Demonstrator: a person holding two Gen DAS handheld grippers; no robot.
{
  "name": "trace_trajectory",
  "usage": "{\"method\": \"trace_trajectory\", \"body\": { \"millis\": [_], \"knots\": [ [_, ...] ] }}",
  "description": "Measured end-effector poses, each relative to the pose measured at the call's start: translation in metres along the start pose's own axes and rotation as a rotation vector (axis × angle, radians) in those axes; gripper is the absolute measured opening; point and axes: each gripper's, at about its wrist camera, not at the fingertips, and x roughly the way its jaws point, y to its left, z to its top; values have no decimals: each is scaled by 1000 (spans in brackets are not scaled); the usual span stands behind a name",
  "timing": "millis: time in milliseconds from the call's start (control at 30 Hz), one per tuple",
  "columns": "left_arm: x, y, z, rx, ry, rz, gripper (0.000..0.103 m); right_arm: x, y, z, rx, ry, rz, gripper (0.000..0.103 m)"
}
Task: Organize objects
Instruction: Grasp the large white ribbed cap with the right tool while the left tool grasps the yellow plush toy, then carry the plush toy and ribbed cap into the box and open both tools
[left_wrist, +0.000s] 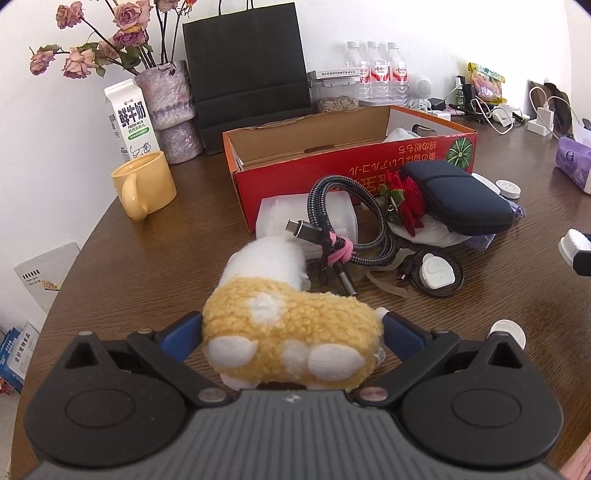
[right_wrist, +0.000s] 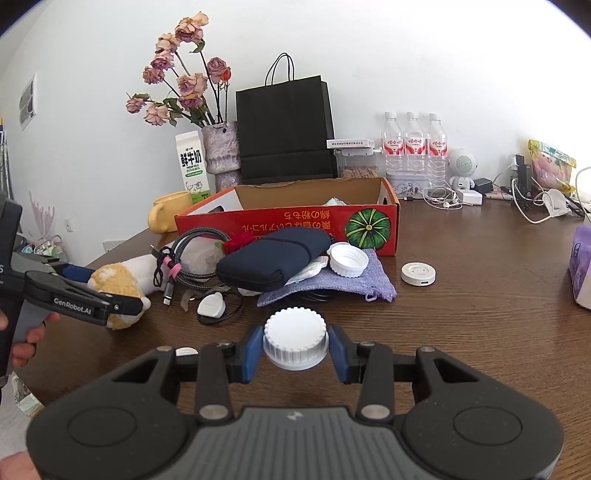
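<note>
table (right_wrist: 480, 314) showing glossy dark wood grain | plush (left_wrist: 291, 332) looking woolly, nubby | cap (right_wrist: 295, 341) showing matt ribbed white plastic | box (left_wrist: 332, 173) showing printed cardboard | cable (left_wrist: 354, 221) showing braided sheath | mug (left_wrist: 147, 184) gleaming, glazed

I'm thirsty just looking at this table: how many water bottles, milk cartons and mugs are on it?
Water bottles: 3
Milk cartons: 1
Mugs: 1
Total: 5

Yellow-white plush toy (left_wrist: 288, 332); red box (left_wrist: 351, 162); navy, maybe black, pouch (left_wrist: 458, 199).
</note>
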Motion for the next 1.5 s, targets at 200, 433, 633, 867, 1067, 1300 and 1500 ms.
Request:
{"method": "trace_trajectory", "body": {
  "millis": [200,433,633,867,1067,1300,1500],
  "knots": [
    [2,2,-3,-23,-20,4,102,1,-1,0,4,-1,1,38],
    [-16,-7,-17,-56,-78,50,91,-1,0,0,5,-5,-2,38],
    [-40,-4,-28,-127,-134,113,89,-1,-1,0,5,-8,-1,38],
    [-67,6,-10,-150,-260,184,88,4,-1,9,-18,-27,0,38],
    [-78,-2,25,-133,-385,190,88,12,-4,33,-40,-88,-3,38],
    [-53,-21,78,-138,-458,139,88,40,-5,78,-80,-170,2,38],
    [-12,-32,117,-153,-462,108,88,80,-10,119,-107,-210,1,38]
  ]
}}
